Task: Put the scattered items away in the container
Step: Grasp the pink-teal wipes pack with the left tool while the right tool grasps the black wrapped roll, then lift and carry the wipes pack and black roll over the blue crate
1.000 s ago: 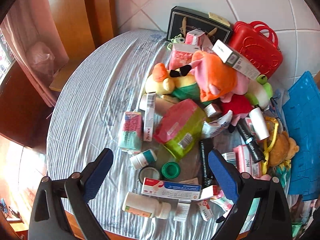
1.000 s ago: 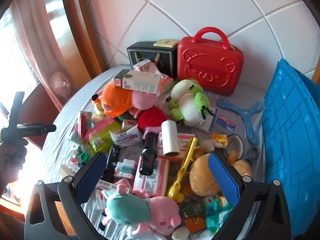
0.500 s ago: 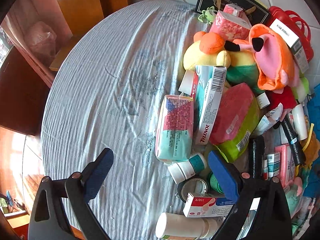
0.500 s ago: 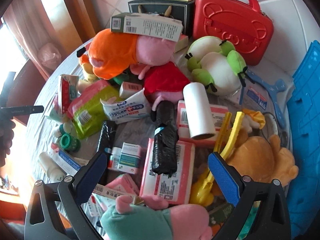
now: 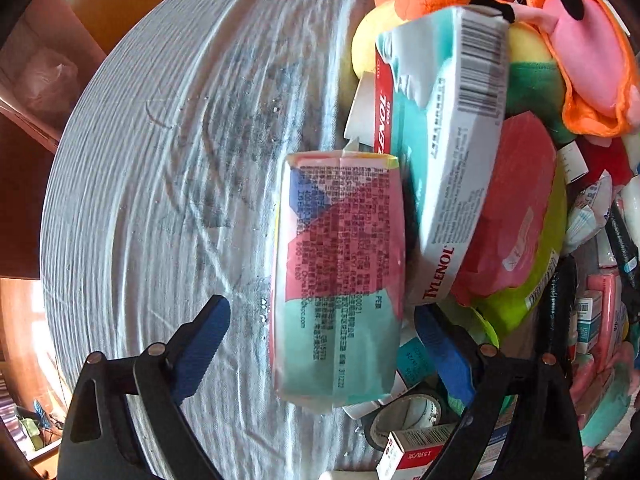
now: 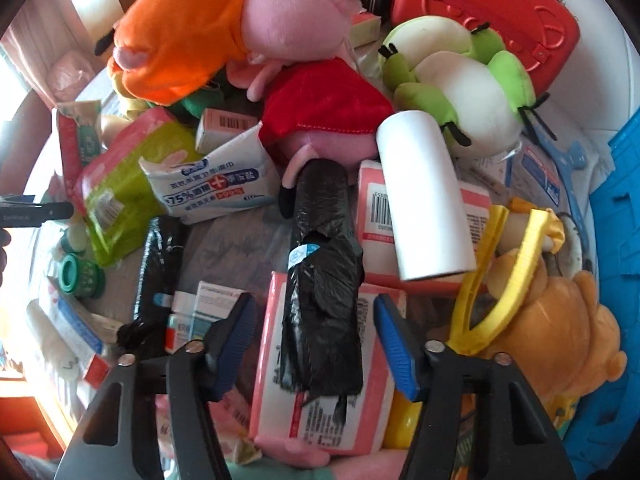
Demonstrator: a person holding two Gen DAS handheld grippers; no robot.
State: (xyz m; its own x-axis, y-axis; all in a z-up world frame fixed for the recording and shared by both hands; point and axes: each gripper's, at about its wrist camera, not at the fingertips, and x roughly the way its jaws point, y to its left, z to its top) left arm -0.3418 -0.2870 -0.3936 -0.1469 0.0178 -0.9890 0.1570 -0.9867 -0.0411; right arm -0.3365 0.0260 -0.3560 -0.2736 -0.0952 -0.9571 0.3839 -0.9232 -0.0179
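Note:
A pink and teal tissue pack [image 5: 338,280] lies on the striped tablecloth [image 5: 160,200]. My left gripper [image 5: 324,344] is open, with its fingers on either side of the pack's near end. A Tylenol box [image 5: 452,152] leans beside it. In the right wrist view a black bag roll [image 6: 320,280] lies on a pink pack [image 6: 324,420]. My right gripper [image 6: 314,344] is open and straddles the roll's near end, jaws partly closed in. The blue container [image 6: 616,240] stands at the right edge.
Plush toys: an orange and pink one [image 6: 208,36], a green and white one [image 6: 460,76], a brown bear [image 6: 560,336]. A white roll [image 6: 424,196], yellow tongs [image 6: 504,272], a red case [image 6: 488,8], wipes packs [image 6: 212,184], a tape roll [image 5: 408,420] and small boxes crowd the table.
Both grippers have moved down and forward into the pile. The left one now frames the tissue pack. The right one's jaws have narrowed around the black roll.

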